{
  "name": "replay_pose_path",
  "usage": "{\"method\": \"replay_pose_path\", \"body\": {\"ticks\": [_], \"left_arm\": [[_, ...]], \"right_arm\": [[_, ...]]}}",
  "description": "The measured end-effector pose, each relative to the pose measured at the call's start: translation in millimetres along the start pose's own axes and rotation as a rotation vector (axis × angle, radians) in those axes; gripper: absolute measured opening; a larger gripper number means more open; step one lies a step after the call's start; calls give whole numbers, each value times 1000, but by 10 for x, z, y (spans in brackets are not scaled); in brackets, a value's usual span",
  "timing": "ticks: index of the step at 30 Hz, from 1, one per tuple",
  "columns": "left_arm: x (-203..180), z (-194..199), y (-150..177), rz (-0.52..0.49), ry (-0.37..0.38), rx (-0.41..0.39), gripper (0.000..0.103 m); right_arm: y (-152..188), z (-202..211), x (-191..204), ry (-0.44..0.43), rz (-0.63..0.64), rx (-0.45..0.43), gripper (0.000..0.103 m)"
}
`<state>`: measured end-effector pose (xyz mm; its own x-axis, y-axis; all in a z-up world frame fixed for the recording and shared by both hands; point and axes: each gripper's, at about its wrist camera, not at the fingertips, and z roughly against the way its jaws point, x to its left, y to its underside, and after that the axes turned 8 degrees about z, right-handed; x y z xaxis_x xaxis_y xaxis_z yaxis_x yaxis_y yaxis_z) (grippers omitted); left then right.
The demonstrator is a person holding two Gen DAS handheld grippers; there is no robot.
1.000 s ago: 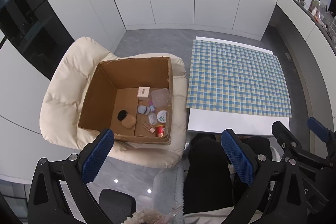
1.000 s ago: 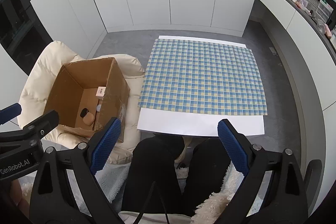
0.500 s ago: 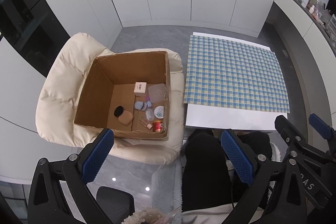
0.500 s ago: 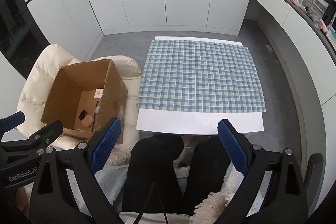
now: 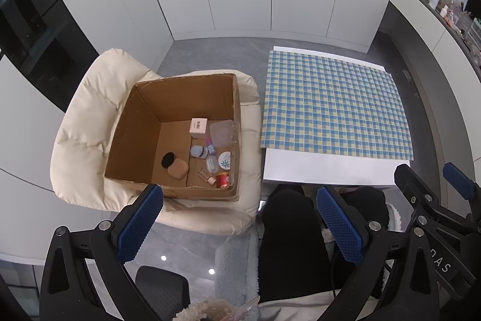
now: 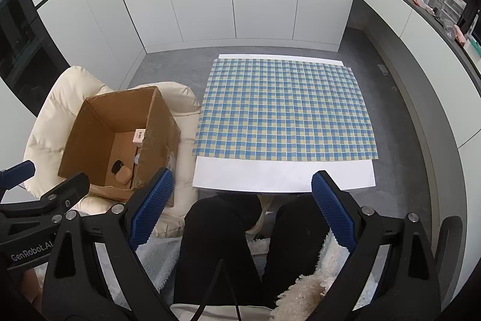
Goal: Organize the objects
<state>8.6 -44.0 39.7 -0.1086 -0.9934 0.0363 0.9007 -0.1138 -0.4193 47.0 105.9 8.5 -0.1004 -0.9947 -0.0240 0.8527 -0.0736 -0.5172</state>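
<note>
Two handheld grippers are seen from above, held by a seated person whose dark-trousered legs fill the lower middle of both views. The left gripper has its blue-padded jaws spread wide with nothing between them. The right gripper is equally wide open and also carries nothing. Both hang in the air above the person's lap, touching nothing.

To the person's left, an open cardboard box sits on the seat of a cream padded armchair, which brings its open top within easy reach. Small toiletry and cosmetic items lie loose on the box floor, crowded toward its right wall: a small white carton with a barcode, a clear plastic case, a round white tin, a tan compact touching a black round puff, a red-capped piece, and some tiny bottles too small to identify.

Directly ahead stands a white worktop covered mostly by a blue and yellow checked cloth. Nothing rests on the cloth.

This arrangement would fit either items waiting to be laid out on the cloth, or items already gathered into the box.
</note>
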Motion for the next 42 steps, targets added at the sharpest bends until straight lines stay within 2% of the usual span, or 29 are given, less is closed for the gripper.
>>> {"method": "replay_pose_path", "body": {"ticks": [24,42], "left_arm": [[1,-3,18,6,-19,-3,102],[6,-51,17,13,-2,18,102]], "right_arm": [[8,-26,6,-2,-3,4,95],[27,-72,-1,-12,-12,11,95]]}}
